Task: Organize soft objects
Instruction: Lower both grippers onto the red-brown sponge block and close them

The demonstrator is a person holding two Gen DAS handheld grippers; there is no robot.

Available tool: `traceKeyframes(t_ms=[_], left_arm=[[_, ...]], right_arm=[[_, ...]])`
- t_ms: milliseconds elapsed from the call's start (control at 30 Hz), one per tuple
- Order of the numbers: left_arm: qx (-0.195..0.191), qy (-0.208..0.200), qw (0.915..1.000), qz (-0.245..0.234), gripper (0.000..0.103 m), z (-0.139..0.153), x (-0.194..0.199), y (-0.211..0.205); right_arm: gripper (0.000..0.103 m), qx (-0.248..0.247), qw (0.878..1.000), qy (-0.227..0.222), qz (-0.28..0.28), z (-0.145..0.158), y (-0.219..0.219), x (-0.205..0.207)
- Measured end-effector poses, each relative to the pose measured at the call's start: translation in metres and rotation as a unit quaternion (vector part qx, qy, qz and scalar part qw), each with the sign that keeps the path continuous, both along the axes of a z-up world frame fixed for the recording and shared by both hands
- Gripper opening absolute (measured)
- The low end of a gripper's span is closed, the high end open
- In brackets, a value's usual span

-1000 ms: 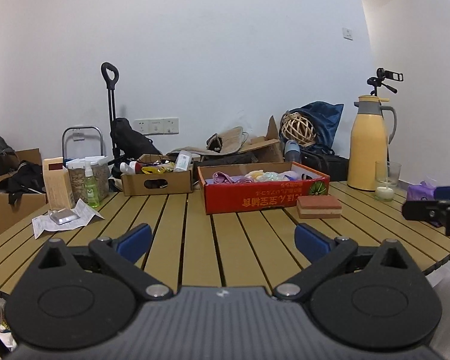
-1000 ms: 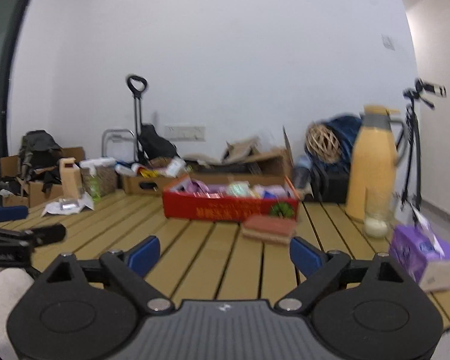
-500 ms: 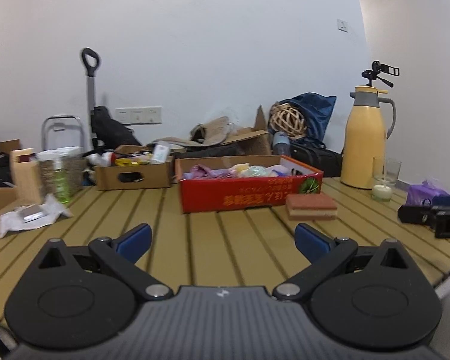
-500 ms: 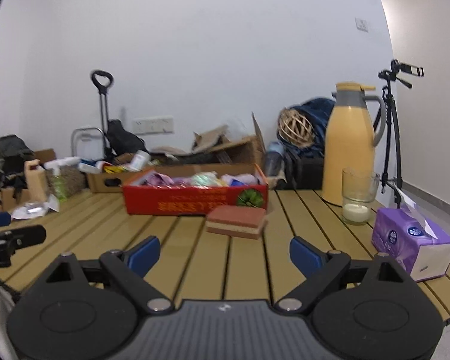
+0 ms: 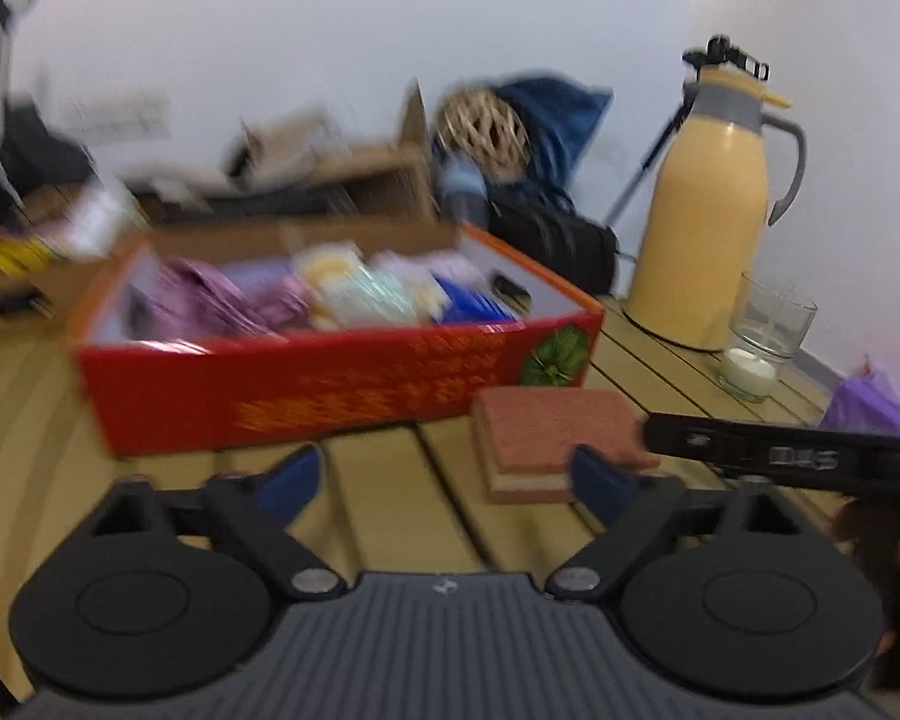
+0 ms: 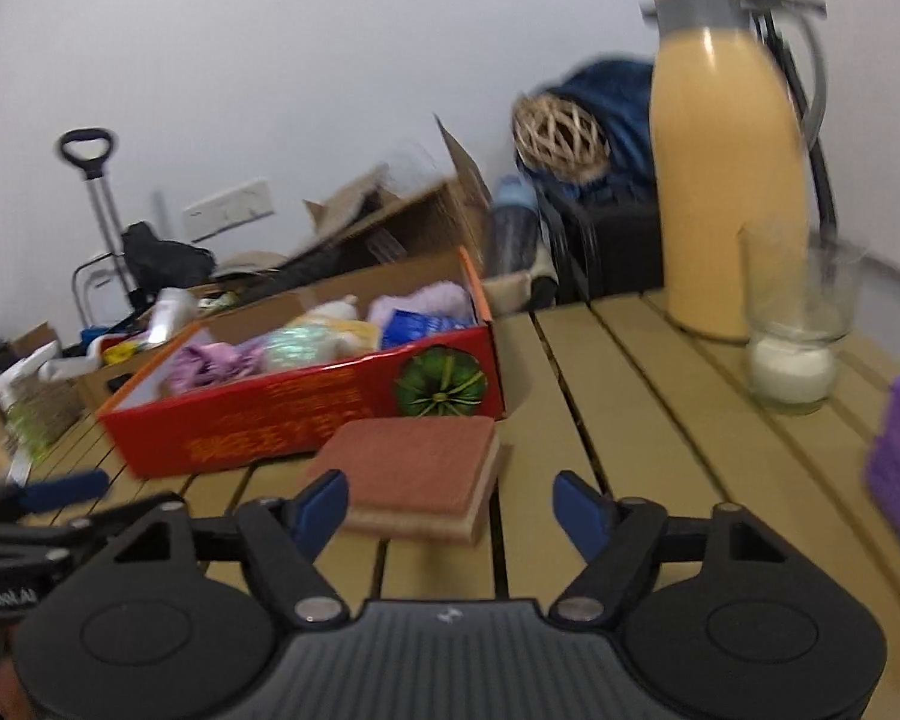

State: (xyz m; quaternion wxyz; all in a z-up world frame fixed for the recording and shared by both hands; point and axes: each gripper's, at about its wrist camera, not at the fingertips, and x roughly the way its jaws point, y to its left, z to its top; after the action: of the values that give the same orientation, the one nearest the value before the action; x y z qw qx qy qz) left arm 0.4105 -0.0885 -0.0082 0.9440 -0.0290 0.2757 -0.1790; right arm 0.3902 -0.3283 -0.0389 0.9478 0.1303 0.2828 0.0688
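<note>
The table (image 6: pixel 618 396) was made of matt wooden slats. The sponge (image 6: pixel 414 468) showed a rough reddish top over a smoother tan layer. The red box (image 6: pixel 282 414) was glossy printed cardboard. The glass (image 6: pixel 795 330) was clear and smooth, the jug (image 6: pixel 726 180) smooth and matt. Matt black plastic formed the right gripper (image 6: pixel 450 507).

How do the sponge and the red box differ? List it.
The sponge is a small, flat, reddish-brown slab; the red box is far larger and bright red. The sponge is solid; the box is open-topped and holds soft items. Both sit on the slatted table, sponge just in front.
</note>
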Motion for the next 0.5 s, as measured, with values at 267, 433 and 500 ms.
traceKeyframes(t_ms=[267,433,500], left_arm=[[-0.069,0.070,0.9938,-0.052,0.047,-0.027,0.058,-0.013],[-0.114,0.088,0.9880,-0.057,0.032,-0.031,0.061,-0.007],[-0.110,0.081,0.9891,-0.055,0.032,-0.030,0.059,-0.010]], right_arm=[[0.041,0.060,0.998,0.023,-0.006,-0.026,0.005,0.040],[0.040,0.070,0.997,0.022,-0.003,-0.030,0.002,0.042],[0.041,0.082,0.996,0.024,-0.003,-0.032,-0.001,0.043]])
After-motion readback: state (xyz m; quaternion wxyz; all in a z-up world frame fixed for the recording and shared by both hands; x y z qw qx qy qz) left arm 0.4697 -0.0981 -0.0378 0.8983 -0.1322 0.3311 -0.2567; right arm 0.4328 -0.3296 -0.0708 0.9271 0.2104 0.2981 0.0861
